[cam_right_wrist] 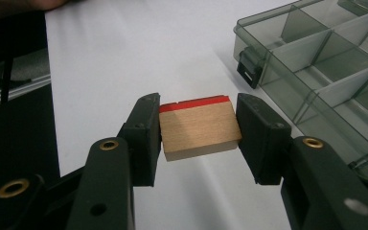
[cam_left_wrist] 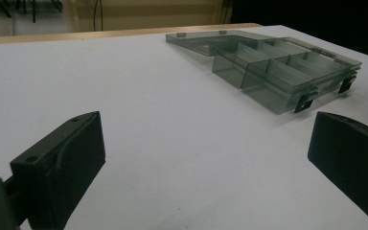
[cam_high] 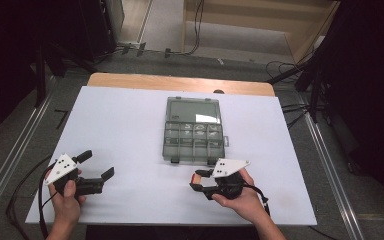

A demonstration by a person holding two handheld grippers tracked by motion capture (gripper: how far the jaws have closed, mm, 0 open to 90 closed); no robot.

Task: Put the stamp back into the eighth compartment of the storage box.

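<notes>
Two claws are in play. Your right claw (cam_right_wrist: 199, 132) pinches a small wooden block (cam_right_wrist: 199, 130) with a red far edge, one pad on each side face, and holds it just above the counter (cam_high: 130, 130), near the near-right corner of the compartment box (cam_high: 194, 131). Your left claw (cam_high: 96, 166) is spread wide with nothing between its pads and sits well apart from the box, at the near left.

Hazards from this position:
- The block appears to be gripped on smooth side faces. A tilt of the wrist could let it rotate or slip out.
- The box walls and dividers are thin. If you lower the block off-centre, it could land on a divider and tip into the wrong compartment.
- The near latches (cam_right_wrist: 249, 67) stick out toward the claw. A low approach could catch them and push the box across the counter.

Container status: the box lies open, lid (cam_high: 193, 110) folded flat to the far side. Its compartments look empty, though the tinted plastic makes this hard to confirm.
</notes>
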